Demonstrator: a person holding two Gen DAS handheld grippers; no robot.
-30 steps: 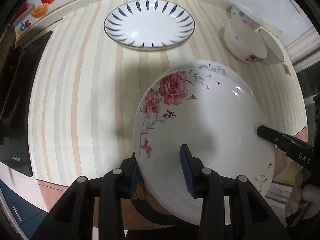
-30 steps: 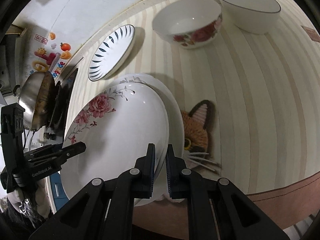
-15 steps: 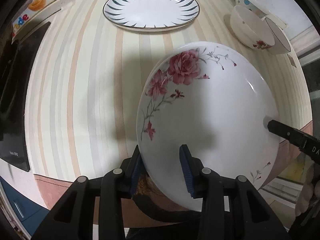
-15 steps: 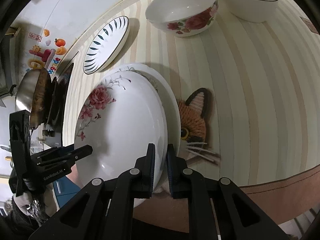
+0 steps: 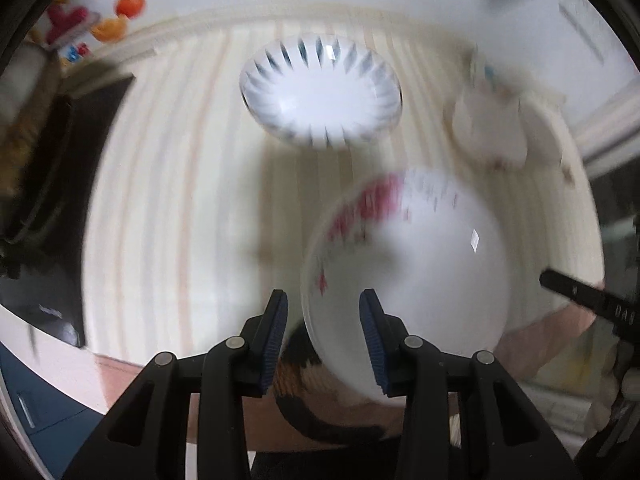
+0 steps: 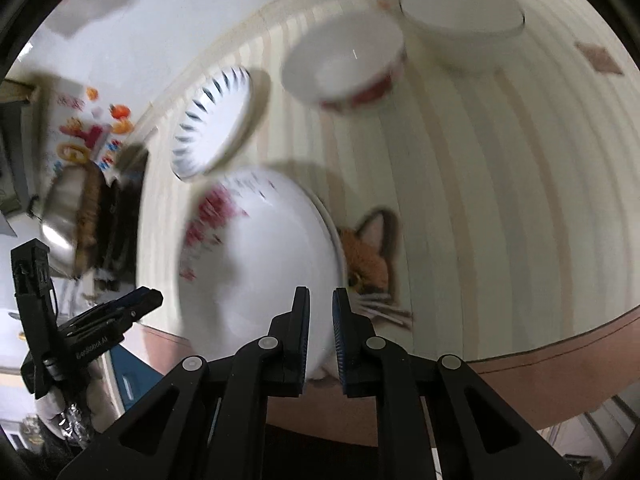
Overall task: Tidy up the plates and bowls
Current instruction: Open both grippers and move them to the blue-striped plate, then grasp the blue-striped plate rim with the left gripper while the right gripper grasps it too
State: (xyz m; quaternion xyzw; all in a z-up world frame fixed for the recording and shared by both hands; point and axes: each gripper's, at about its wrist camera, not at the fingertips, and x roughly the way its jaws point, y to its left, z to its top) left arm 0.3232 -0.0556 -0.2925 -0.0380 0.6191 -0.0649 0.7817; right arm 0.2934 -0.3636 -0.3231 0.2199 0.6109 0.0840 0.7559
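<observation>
Both views are blurred by motion. A white plate with red roses [image 5: 408, 264] lies at the table's near edge on another white plate and also shows in the right wrist view [image 6: 256, 268]. My left gripper [image 5: 323, 320] is open with its jaws either side of the plate's near left rim, not clamping it. My right gripper [image 6: 321, 320] has its jaws slightly apart around the plate's right rim. A blue-leaf plate [image 5: 320, 96] lies further back and shows in the right wrist view [image 6: 212, 120].
A rose-patterned bowl [image 6: 344, 68] and a plain white bowl [image 6: 464, 20] stand at the back right, with a third bowl behind them. A cat-shaped woven mat [image 6: 368, 264] lies under the plates. A black stove [image 5: 52, 184] with a steel pan [image 6: 68, 216] is at the left.
The rose plate has come down onto the lower plate. My left gripper has opened wider and pulled back. My right gripper's jaws have parted a little. Both cameras are moving fast.
</observation>
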